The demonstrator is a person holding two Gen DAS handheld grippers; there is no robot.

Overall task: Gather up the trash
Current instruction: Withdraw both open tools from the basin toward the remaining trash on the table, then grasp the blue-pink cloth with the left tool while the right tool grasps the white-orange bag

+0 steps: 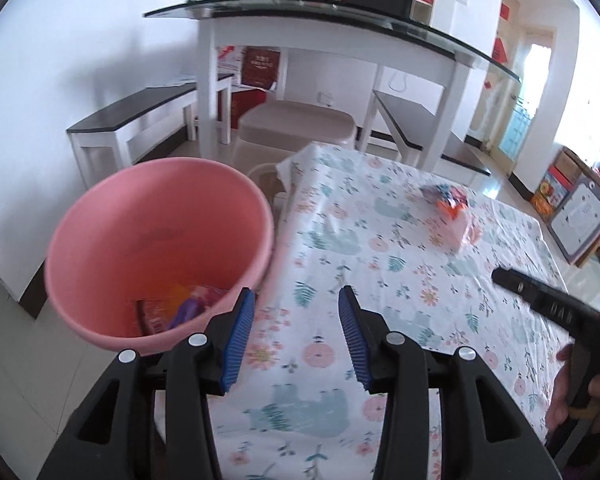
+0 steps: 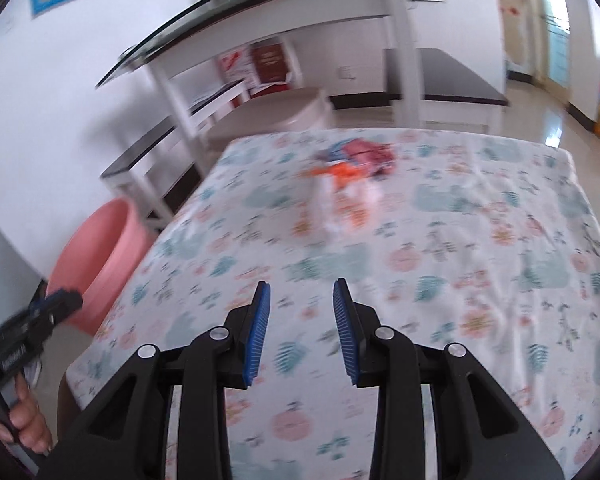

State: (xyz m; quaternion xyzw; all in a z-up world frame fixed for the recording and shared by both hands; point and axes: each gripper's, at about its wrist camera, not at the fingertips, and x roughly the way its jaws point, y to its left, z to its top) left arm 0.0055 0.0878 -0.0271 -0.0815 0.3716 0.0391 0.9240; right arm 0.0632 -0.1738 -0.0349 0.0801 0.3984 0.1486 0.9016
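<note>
Left gripper hanging wide and empty beside the pink bin, wrappers already lying inside. Right gripper part-open, empty, pointing at remaining wrappers lying mid-table, likely next grab.

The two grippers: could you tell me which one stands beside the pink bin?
The left gripper: its jaws, open and empty, hang beside the pink bin. The right gripper, also empty, points at the wrappers on the table.
</note>
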